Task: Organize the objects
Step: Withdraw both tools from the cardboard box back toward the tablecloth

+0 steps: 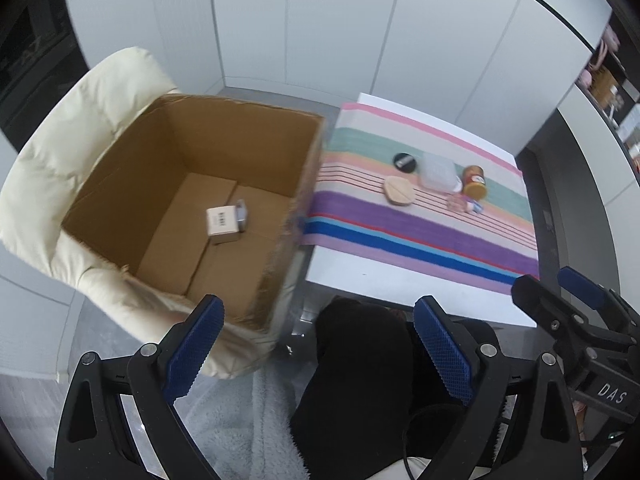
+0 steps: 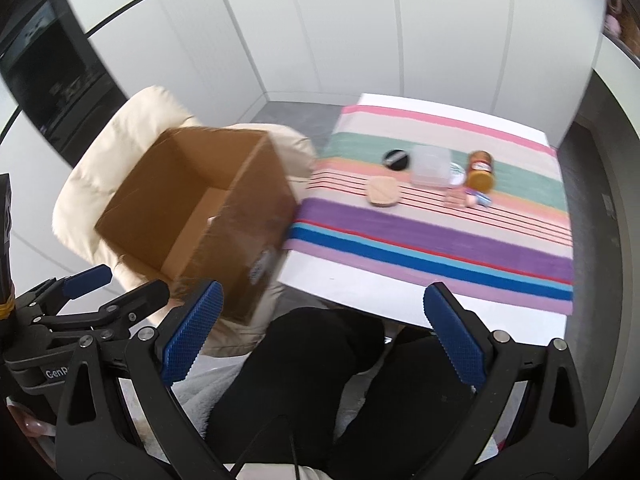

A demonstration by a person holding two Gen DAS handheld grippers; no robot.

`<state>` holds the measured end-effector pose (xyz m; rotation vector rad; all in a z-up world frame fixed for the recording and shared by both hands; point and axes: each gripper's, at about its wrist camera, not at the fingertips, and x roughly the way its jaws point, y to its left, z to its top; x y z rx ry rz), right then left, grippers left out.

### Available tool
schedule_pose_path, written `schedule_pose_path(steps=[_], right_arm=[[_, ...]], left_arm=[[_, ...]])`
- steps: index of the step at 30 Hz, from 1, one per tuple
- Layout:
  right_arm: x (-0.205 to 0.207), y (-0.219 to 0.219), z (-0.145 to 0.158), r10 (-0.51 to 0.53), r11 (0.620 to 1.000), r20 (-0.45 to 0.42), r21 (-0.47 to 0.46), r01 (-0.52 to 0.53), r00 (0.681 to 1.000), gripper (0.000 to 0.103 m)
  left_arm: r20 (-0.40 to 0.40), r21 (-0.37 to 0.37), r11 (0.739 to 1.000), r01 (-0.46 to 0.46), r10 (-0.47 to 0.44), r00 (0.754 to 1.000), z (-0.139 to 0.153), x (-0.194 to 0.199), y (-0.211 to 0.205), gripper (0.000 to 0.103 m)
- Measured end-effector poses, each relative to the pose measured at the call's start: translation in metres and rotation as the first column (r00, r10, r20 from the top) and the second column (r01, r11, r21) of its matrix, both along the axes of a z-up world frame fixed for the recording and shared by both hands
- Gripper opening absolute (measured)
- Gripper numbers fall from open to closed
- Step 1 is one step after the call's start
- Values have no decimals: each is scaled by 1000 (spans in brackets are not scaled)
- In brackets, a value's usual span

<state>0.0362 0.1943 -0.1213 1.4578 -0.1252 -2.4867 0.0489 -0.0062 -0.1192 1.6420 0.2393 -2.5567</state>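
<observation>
This is looking like a room in a home, perhaps a living or dining corner. A cream padded armchair is sitting beside a white table, and a striped cloth in pink, green, purple and blue is lying across it. Plain white wall panels are running behind. A dark built-in recess is showing on the left, and shelves with small household things are showing at the far right.
</observation>
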Motion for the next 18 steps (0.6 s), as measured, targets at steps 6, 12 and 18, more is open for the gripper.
schedule_pose_path(steps=[6,12,18], right_arm=[[-2,46,-6,-102,995,10,13,102,995,102],[-4,88,-15,-192,981,29,27,191,981,102],[-4,120,-22,-239,971,38,26,238,970,102]], left_arm=[[15,3,998,58,-58,998,-7,-18,33,96],[31,11,994,111,-111,993,-16,-34,61,96],[41,15,988,156,-157,987,-25,-48,86,96]])
